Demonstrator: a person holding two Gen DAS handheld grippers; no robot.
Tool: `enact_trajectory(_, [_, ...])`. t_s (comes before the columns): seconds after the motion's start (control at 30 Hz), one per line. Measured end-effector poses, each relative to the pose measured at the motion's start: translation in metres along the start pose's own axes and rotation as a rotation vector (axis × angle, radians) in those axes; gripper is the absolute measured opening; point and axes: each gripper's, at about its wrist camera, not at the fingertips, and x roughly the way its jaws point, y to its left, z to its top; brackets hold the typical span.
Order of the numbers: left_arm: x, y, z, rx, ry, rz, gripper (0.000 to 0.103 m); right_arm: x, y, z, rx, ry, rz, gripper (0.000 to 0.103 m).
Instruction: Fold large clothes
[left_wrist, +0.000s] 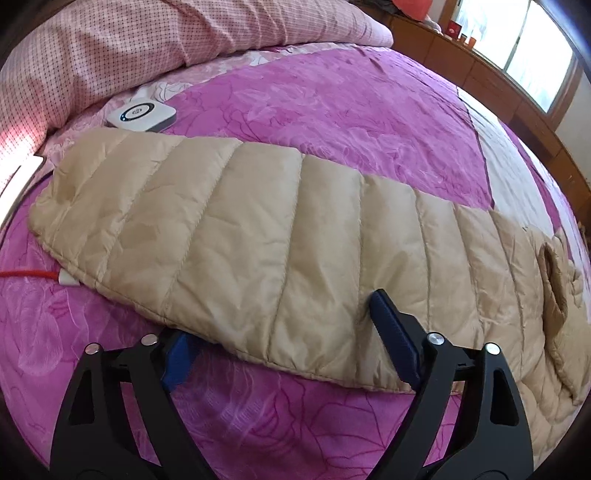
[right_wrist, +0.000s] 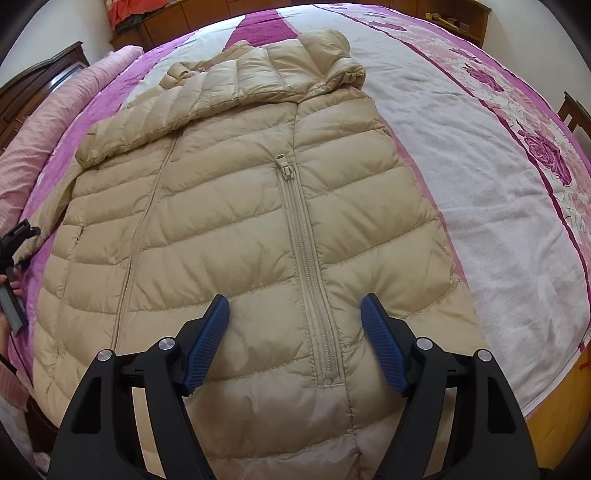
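A beige quilted down jacket (right_wrist: 229, 221) lies flat, front up and zipped, on the pink and white bedspread (right_wrist: 498, 206). Its hood is at the far end and its zipper (right_wrist: 314, 280) runs toward me. My right gripper (right_wrist: 295, 300) hangs open just above the jacket's lower front, its blue pads (right_wrist: 384, 343) on either side of the zipper's lower end. In the left wrist view one long sleeve (left_wrist: 236, 229) stretches across the magenta bedspread (left_wrist: 332, 103). My left gripper (left_wrist: 279, 314) is open and straddles the sleeve's near edge: one pad (left_wrist: 393, 343) rests over the fabric, the other sits at the hem.
A white square device (left_wrist: 142, 114) and a rolled pink checked quilt (left_wrist: 110, 48) lie beyond the sleeve. A red cable (left_wrist: 29, 275) with a white plug reaches the sleeve's edge. Wooden cabinets (left_wrist: 480, 70) and a window (left_wrist: 532, 55) stand behind. The wooden bed edge (right_wrist: 554, 424) is at the right.
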Motion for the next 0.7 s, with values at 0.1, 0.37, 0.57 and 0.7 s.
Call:
enact_trajectory(0.1, [-0.005,-0.004,0.000,0.045,-0.021,0.014,0.045,0.000,0.000,0.000,-0.001,0.000,-0.003,0.073])
enact_trajectory(0.37, [-0.056,-0.020,-0.002,0.173,-0.132,0.008,0.010,-0.001,0.004,0.001,-0.024,0.001,0.020,0.085])
enact_trajectory(0.57, [-0.114,-0.035,0.003,0.235,-0.241,-0.026,0.009,-0.011,0.002,0.003,-0.016,-0.029,0.030,0.085])
enact_trajectory(0.7, [-0.151,-0.051,0.004,0.269,-0.294,-0.060,0.009,-0.019,0.000,0.005,-0.010,-0.050,0.037,0.085])
